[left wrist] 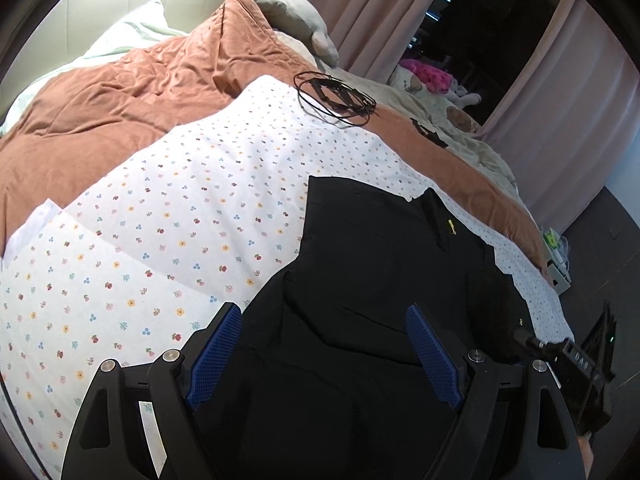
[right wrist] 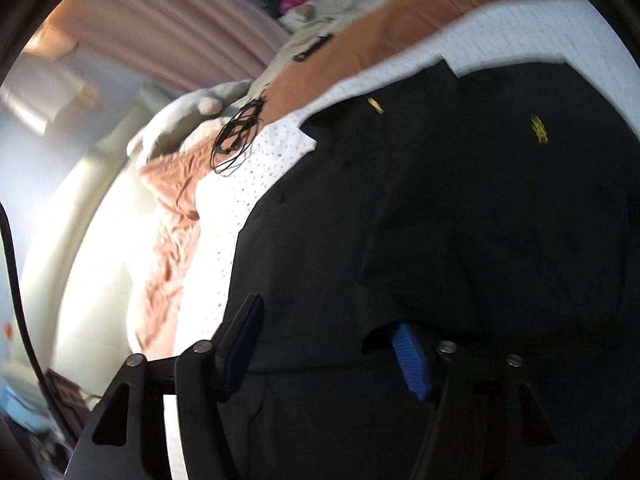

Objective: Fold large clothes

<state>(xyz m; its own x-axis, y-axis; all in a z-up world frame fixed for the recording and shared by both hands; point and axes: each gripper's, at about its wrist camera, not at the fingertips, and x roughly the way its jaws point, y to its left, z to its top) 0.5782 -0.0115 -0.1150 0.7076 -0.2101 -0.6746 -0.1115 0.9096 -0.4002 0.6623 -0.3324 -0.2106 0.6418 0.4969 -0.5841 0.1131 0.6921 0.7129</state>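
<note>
A large black garment [left wrist: 380, 240] lies spread on the bed, with a small yellow tag [left wrist: 451, 227] near its far end. My left gripper [left wrist: 325, 340] hovers over the garment's near part. It is open, its blue pads [left wrist: 216, 354] wide apart and pressing on nothing. In the blurred right wrist view the same black garment [right wrist: 460, 208] fills the right half, showing a yellow tag [right wrist: 375, 105] and a yellow logo [right wrist: 539, 129]. My right gripper [right wrist: 326, 346] is open low over the cloth. A fold of black fabric drapes over the tip of its right-hand pad [right wrist: 412, 364].
The garment rests on a white floral sheet [left wrist: 180, 220] over a brown quilt [left wrist: 120, 92]. A coil of black cable [left wrist: 334, 98] lies beyond it, with a grey plush toy [left wrist: 288, 12] behind. Pink curtains [left wrist: 560, 100] and dark floor [left wrist: 600, 248] border the bed's right edge.
</note>
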